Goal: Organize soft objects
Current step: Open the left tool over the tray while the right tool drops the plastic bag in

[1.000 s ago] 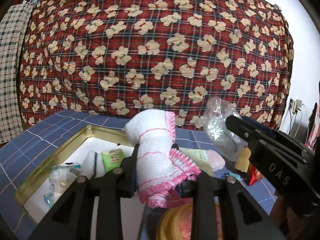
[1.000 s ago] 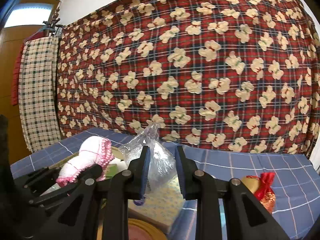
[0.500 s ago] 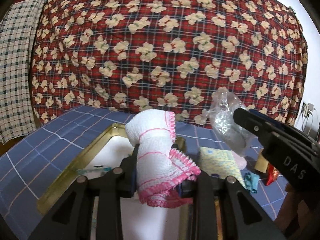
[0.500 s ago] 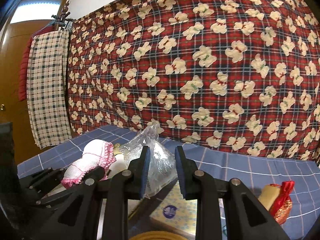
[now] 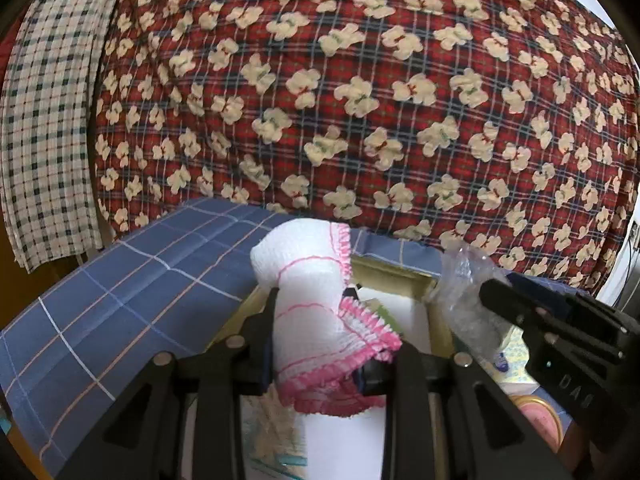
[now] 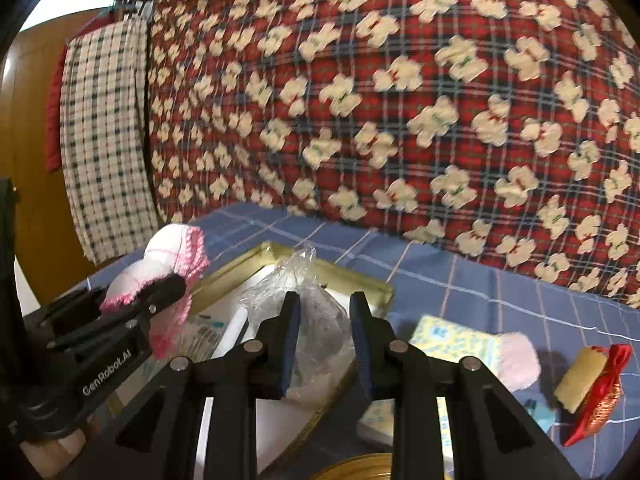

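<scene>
My left gripper is shut on a rolled white cloth with pink frilled edging, held upright above a gold-rimmed white tray. In the right wrist view the same cloth shows at the left in the left gripper. My right gripper is shut on a crumpled clear plastic bag, which hangs over the tray. In the left wrist view that bag sits at the tip of the right gripper.
A blue checked cloth covers the table. On it lie a yellow tissue pack, a pale pink soft item, a yellow sponge with a red bow and a gold lid. A red bear-print blanket hangs behind.
Both grippers moved sideways together with the cloth and the bag still held. In the left wrist view the tray slid from left of centre to under and right of the cloth.
</scene>
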Available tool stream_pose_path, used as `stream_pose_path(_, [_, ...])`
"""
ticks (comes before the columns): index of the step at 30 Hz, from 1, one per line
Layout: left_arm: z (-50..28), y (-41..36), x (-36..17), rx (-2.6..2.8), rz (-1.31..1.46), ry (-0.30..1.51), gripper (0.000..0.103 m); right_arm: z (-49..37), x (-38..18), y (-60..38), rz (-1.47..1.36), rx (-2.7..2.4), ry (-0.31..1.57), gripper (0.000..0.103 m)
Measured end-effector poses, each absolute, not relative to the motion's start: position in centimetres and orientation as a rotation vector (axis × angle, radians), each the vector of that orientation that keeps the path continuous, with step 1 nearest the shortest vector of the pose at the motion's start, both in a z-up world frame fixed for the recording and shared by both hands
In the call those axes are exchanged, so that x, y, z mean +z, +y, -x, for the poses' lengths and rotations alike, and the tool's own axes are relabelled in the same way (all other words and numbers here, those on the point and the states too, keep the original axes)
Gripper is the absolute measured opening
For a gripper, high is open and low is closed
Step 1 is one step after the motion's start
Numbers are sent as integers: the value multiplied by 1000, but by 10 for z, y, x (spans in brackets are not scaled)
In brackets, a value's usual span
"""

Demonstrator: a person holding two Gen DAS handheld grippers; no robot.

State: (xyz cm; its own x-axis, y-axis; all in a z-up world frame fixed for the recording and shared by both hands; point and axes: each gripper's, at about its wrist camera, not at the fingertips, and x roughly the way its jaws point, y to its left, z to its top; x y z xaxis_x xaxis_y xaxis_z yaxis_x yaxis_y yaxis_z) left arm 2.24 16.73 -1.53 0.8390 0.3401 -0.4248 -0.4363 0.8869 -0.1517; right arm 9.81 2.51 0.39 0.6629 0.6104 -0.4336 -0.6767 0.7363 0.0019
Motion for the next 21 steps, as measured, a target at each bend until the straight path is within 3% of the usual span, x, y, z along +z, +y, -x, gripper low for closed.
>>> stream_pose_path(10, [-28, 180, -29, 435, 249, 469, 28, -95, -16, 51, 236, 770, 499, 28])
stream_pose_path(13, [-25, 185, -30, 463, 258, 480, 43, -95, -19, 55, 243, 801, 524, 36])
stream_pose_path(14, [-23, 186, -29, 471, 260, 477, 49, -93, -20, 55, 249, 796, 518, 47])
stream_pose_path(15, [-21, 186, -27, 485, 257, 470, 65, -91, -19, 54, 251, 790, 510, 59])
stream_pose_path(16, [-19, 185, -26, 497, 250, 460, 74, -88, -18, 52, 246, 789, 500, 61])
stream_pose_path(21, [-8, 185, -16, 518, 248, 417, 79, -79, -7, 42, 217, 801, 464, 62])
